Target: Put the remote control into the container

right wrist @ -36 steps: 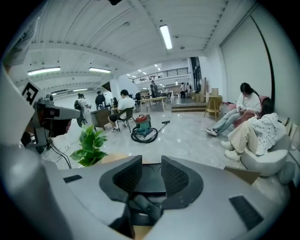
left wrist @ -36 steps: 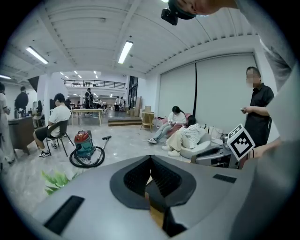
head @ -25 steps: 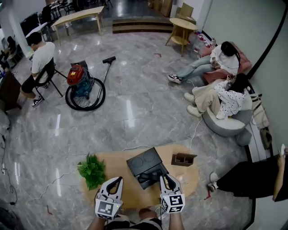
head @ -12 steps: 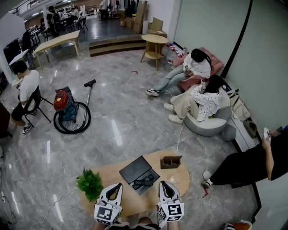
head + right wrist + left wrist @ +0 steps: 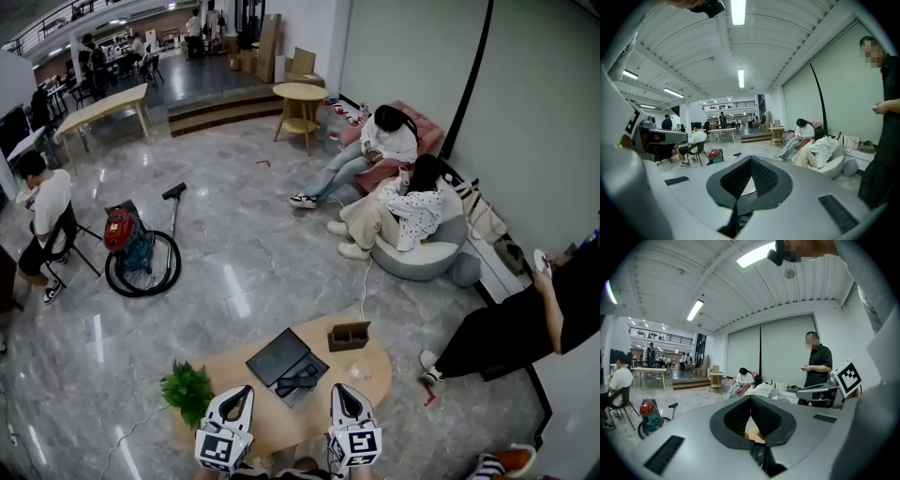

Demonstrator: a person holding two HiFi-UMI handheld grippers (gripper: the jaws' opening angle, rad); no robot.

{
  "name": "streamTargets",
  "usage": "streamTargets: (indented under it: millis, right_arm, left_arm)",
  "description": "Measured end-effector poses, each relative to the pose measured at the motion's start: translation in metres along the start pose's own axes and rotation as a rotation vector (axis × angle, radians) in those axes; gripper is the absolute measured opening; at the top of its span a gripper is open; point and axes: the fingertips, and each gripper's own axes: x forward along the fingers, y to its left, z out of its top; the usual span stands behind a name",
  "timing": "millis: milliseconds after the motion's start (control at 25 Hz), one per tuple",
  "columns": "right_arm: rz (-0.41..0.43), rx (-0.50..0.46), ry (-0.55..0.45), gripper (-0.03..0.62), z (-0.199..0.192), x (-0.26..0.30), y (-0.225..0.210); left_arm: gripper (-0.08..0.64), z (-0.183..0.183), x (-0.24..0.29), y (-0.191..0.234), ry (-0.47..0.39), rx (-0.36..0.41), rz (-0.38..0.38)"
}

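Down on the low wooden table (image 5: 377, 373), the remote control (image 5: 298, 382) lies as a dark bar inside the black container (image 5: 322, 366), approx. mid-table. A flat black square panel (image 5: 277, 354) touches the container's far-left edge; lid or not, can't tell. My left gripper (image 5: 245, 390) hangs over the near edge of the table w/ its jaws pressed together & nothing btwn them. My right gripper (image 5: 339, 388) sits alongside it. Its jaws have just been closing & now meet, also empty. Neither gripper touches the remote or the container. The container shows btwn the two tips in the head view. Both gripper views look out across the room nearly level, w/ only a sliver of table & dark container showing through the gap under the jaws. A small wooden organiser box (image 5: 349, 336) stands on the table's far side, near the container but apart from it. A green potted plant (image 5: 187, 392) sits at the table's left end, just beside my left gripper. Further out on the grey marble floor: a red vacuum cleaner (image 5: 127, 246) w/ its hose looped round it, well off to the left. Two people sit on a grey beanbag (image 5: 427, 258) to the right. A person in black (image 5: 516, 328) stands near the table's right end.
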Motion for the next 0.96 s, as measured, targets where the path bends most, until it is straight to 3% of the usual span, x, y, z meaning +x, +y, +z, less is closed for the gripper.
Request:
streamTargets:
  millis: [600, 960]
  right_arm:
    - [0.004, -0.004, -0.026, 0.011, 0.009, -0.004, -0.002]
    - [0.01, -0.001, -0.023, 0.011, 0.011, 0.0, 0.008]
  left_arm:
    - [0.008, 0.013, 0.001, -0.002, -0.021, 0.0, 0.008]
    - [0.008, 0.003, -0.004, 0.007, -0.006, -0.003, 0.003]
